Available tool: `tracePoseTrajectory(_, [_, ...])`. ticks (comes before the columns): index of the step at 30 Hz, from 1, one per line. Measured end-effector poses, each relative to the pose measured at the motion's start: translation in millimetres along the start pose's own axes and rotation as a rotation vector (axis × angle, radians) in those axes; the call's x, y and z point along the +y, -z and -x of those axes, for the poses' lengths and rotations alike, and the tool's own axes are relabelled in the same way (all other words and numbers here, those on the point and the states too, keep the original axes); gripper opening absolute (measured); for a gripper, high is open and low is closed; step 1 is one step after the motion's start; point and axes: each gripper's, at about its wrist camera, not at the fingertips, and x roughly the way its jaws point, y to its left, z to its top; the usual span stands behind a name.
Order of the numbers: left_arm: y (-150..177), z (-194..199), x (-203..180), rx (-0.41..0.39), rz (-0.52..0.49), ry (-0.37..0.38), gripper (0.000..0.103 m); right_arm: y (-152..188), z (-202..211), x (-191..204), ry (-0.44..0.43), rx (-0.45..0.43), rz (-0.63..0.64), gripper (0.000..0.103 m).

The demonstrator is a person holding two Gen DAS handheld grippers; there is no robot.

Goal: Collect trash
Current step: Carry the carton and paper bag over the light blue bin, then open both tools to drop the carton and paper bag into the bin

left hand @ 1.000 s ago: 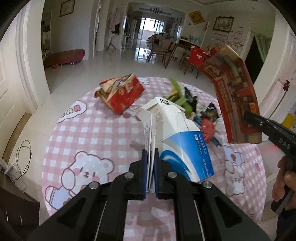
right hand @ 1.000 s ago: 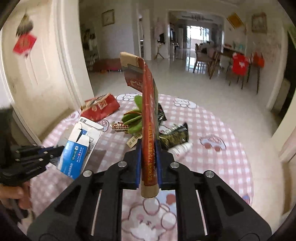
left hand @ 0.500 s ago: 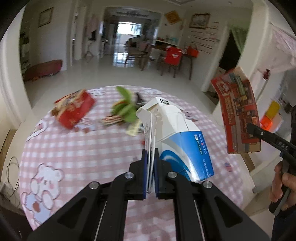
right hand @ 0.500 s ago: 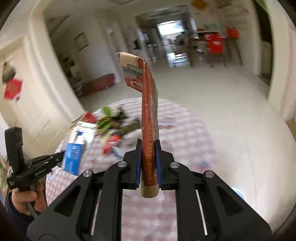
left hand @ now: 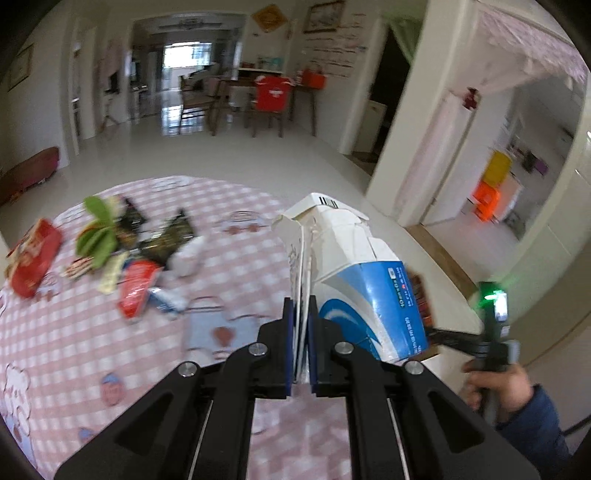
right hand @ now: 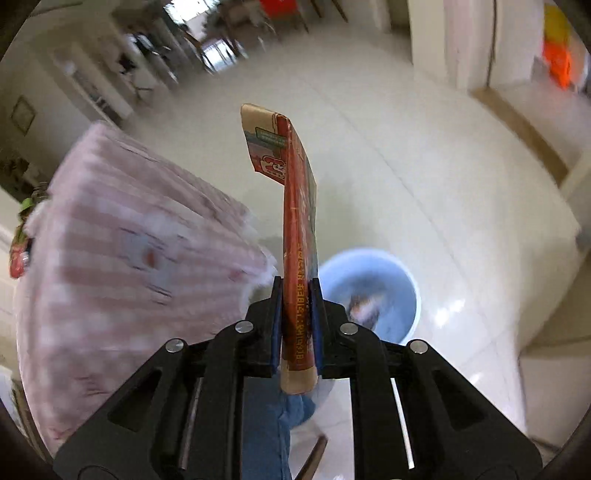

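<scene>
Red carton [right hand: 298, 258] clamped in right gripper [right hand: 297, 325] above blue bin [right hand: 384, 280] — left gripper [left hand: 301, 339] pinches white-blue box [left hand: 354, 273].

This is a home: a round counter [left hand: 92, 350] under a pink checked cartoon cloth stands on glossy white floor tiles [left hand: 236, 155], with dining chairs [left hand: 271, 105], framed pictures [left hand: 323, 16] and doorways beyond.

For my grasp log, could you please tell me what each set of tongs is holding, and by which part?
The left tongs pinch the blue-and-white carton by a flattened side panel. The right tongs clamp the flattened red box near its lower end.
</scene>
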Motion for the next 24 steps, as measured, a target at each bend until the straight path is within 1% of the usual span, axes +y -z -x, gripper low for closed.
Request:
tracePoseTrajectory(1, [-1.6,-4.3,-6.8,0.007,-0.011,0.007,0.006,0.0,-10.6,-7.2,0.012,0.008,-0.018,0.017])
tracePoseTrajectory(2, [-2.8,-8.7,-13.1,0.012,-0.021,0.015,0.006,0.8,-19.8,-12.0,0.013,0.016,-0.034,0.026])
tracePoseTrajectory(3, [-4.8,-15.0,-21.9,0.021,-0.035,0.025,0.006,1.4,-29.7,-20.2,0.007,0.03,-0.058,0.044])
tracePoseTrajectory(4, [-5.8,-20.0,-28.4,0.029,-0.046,0.03,0.006,2.4,-34.3,-26.2,0.006,0.031,-0.076,0.075])
tracePoseTrajectory(5, [-6.1,-24.7,-34.7,0.037,-0.058,0.035,0.006,3.3,-38.3,-32.4,0.006,0.025,-0.104,0.078])
tracePoseTrajectory(7, [-6.6,-36.0,-51.7,0.056,-0.086,0.055,0.006,6.5,-34.9,-44.8,0.008,0.009,-0.161,0.078])
tracePoseTrajectory(8, [-7.4,-40.7,-60.0,0.063,-0.1,0.064,0.006,7.6,-27.6,-51.7,0.006,-0.013,-0.194,0.082])
tracePoseTrajectory(10, [-6.9,-52.6,-79.0,0.079,-0.13,0.088,0.006,7.6,-10.7,-58.5,0.01,-0.056,-0.226,0.086])
tracePoseTrajectory(11, [-6.7,-59.4,-87.7,0.089,-0.143,0.097,0.006,10.9,-1.9,-58.2,0.007,-0.083,-0.238,0.087])
tracePoseTrajectory(13, [-5.9,-77.7,-105.7,0.122,-0.164,0.118,0.006,6.7,22.1,-65.9,0.004,-0.142,-0.255,0.088])
tracePoseTrajectory(15, [-4.3,-97.9,-123.3,0.167,-0.186,0.139,0.006,1.6,52.4,-72.4,0.005,-0.219,-0.287,0.091])
tracePoseTrajectory(16, [-3.7,-107.7,-132.3,0.185,-0.203,0.141,0.006,-3.8,60.4,-73.8,0.0,-0.246,-0.298,0.093])
tracePoseTrajectory(17, [-3.2,-114.6,-138.8,0.198,-0.216,0.14,0.006,-6.4,76.6,-75.7,-0.007,-0.288,-0.309,0.094])
tracePoseTrajectory(19, [-1.4,-134.5,-157.4,0.243,-0.247,0.144,0.007,-11.0,102.5,-79.9,-0.012,-0.345,-0.31,0.094])
tracePoseTrajectory(21, [1.8,-155.6,-175.5,0.289,-0.279,0.144,0.007,-17.0,125.1,-80.5,-0.018,-0.396,-0.302,0.095])
tracePoseTrajectory(24, [8.1,-190.9,-193.4,0.361,-0.299,0.135,0.007,-20.9,145.1,-80.9,-0.03,-0.441,-0.295,0.096])
